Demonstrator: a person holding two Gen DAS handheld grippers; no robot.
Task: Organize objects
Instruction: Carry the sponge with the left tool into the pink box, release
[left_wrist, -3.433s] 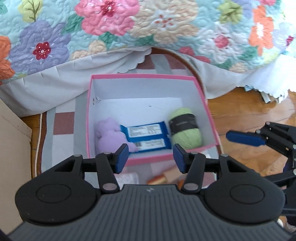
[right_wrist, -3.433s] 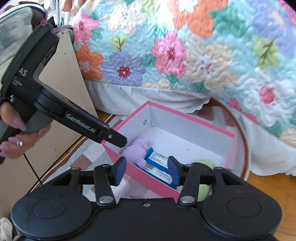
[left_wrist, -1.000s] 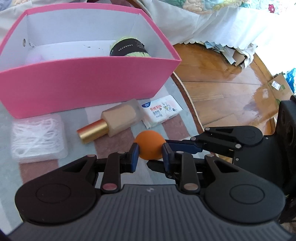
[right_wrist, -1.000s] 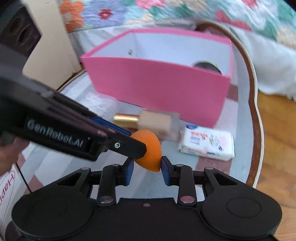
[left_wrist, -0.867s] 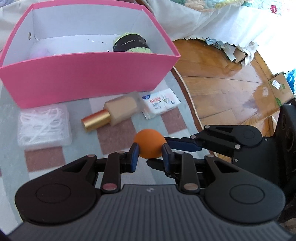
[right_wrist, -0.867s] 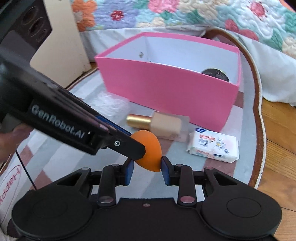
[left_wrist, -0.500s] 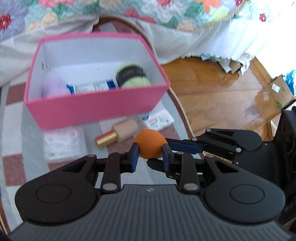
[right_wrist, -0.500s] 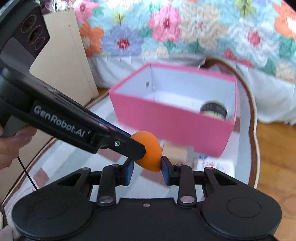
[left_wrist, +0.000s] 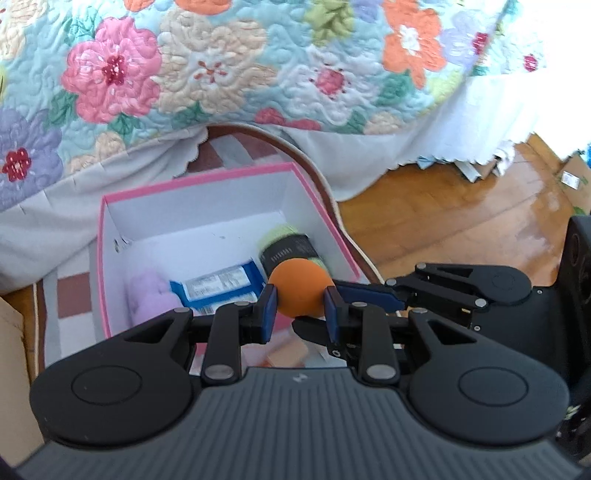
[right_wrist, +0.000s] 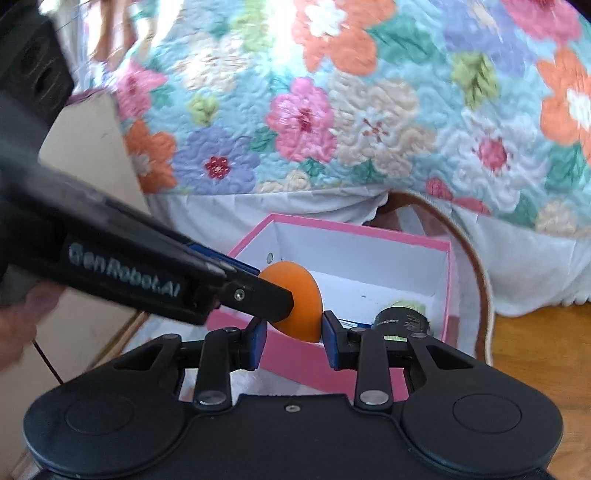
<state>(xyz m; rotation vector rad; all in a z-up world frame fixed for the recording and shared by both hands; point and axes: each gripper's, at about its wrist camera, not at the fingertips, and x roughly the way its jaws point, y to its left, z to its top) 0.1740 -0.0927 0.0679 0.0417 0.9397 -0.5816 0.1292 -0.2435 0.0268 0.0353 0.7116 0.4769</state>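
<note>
Left wrist view, read from its left edge: a pale cardboard panel (left_wrist: 11, 373) stands at the border, then a striped rug (left_wrist: 70, 295) under the pink box (left_wrist: 229, 173). Inside the box, at its left wall, lies a lilac soft toy (left_wrist: 149, 295); beside it are blue packets (left_wrist: 218, 288), and at the right wall of the box a green yarn ball (left_wrist: 284, 236) with a black band. In front of the box the left gripper (left_wrist: 300, 308) has its fingers clamped on the orange sponge (left_wrist: 299, 290): one blue pad presses each side of it, and the sponge stands up above the pads. From the right of the sponge the right gripper (left_wrist: 325, 314) reaches in, and its blue finger (left_wrist: 365, 293) touches the same sponge. To the right of the box the wooden floor (left_wrist: 461, 218) shows; behind the box hangs the floral quilt (left_wrist: 221, 70).

Right wrist view, again from the left: a blurred hand (right_wrist: 18, 328) holds the left gripper (right_wrist: 277, 291), which comes in slanting and meets the orange sponge (right_wrist: 301, 310) from the left. The right gripper (right_wrist: 293, 341) is shut on the lower part of the sponge, fingers on both sides. The sponge is seen in front of the near wall of the pink box (right_wrist: 448, 288), raised above it. At the right inside the box the yarn ball (right_wrist: 402, 317) is partly seen.
</note>
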